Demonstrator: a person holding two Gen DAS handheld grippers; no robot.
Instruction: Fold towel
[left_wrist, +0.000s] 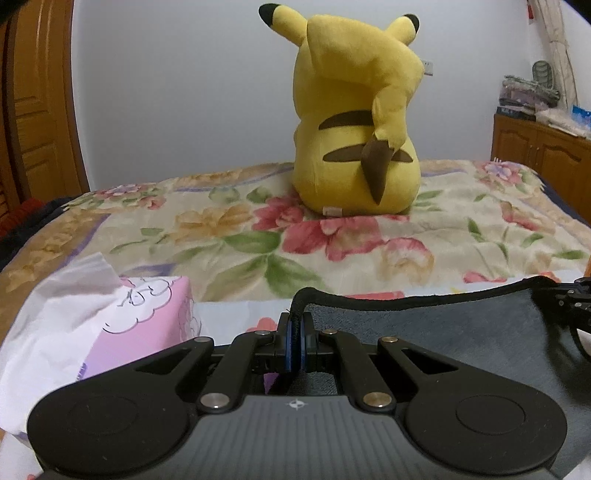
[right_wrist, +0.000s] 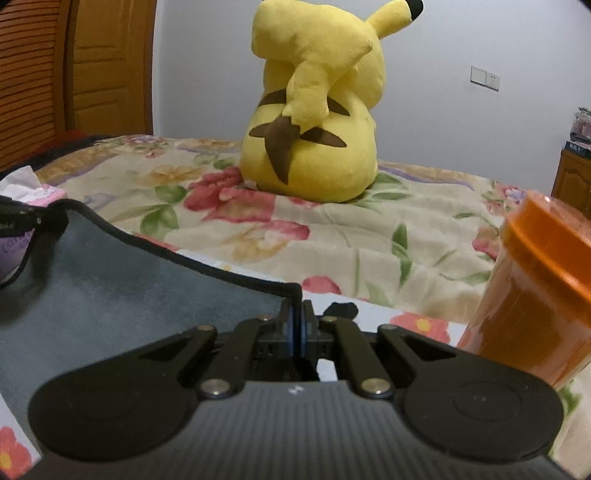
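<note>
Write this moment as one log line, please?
task: fold towel | left gripper: shut on gray towel corner | right gripper: shut on other corner | towel lifted, hanging between both

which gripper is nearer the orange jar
Right. The right gripper, shut on the towel corner, has the orange jar just beside it. The left gripper holds the opposite corner, next to the tissue box.

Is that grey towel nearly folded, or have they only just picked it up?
Early, it seems. Done: the left gripper and right gripper are each shut on a black-edged corner of the towel. In hand: the edge hangs stretched between them above the floral bedspread. Left: no fold shows, so probably all the folding.
</note>
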